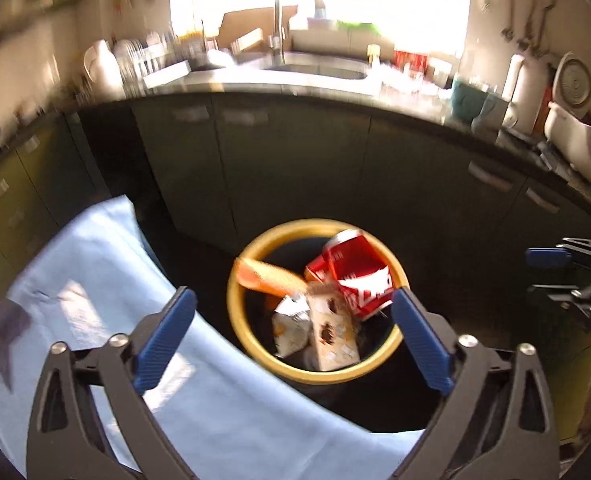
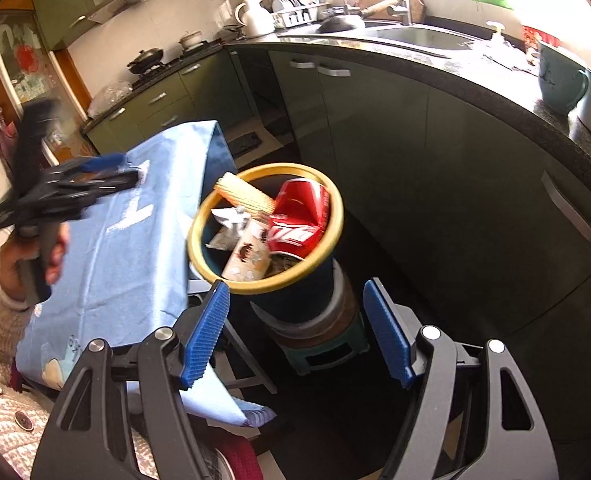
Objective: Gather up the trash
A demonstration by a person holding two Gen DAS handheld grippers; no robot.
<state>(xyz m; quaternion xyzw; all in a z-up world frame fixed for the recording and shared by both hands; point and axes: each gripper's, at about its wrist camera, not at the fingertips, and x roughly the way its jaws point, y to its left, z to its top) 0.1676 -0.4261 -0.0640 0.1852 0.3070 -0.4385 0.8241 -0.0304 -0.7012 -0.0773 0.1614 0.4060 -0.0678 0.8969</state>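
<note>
A dark bin with a yellow rim (image 1: 255, 354) (image 2: 199, 220) stands beside the blue-clothed table. It holds a red crushed can (image 1: 355, 276) (image 2: 301, 212), a corn cob (image 1: 265, 276) (image 2: 243, 192), a small carton (image 1: 331, 334) (image 2: 247, 258) and a crumpled wrapper (image 1: 291, 324) (image 2: 225, 224). My left gripper (image 1: 293, 334) is open and empty above the bin; it also shows in the right wrist view (image 2: 131, 168). My right gripper (image 2: 297, 334) is open and empty, low in front of the bin, and shows at the right edge of the left wrist view (image 1: 551, 270).
The table with a light blue cloth (image 1: 95, 280) (image 2: 127, 240) is left of the bin. The bin rests on a stool (image 2: 323, 348). Dark green kitchen cabinets (image 1: 295, 160) (image 2: 415, 140) with a cluttered counter and sink (image 1: 315, 66) stand behind.
</note>
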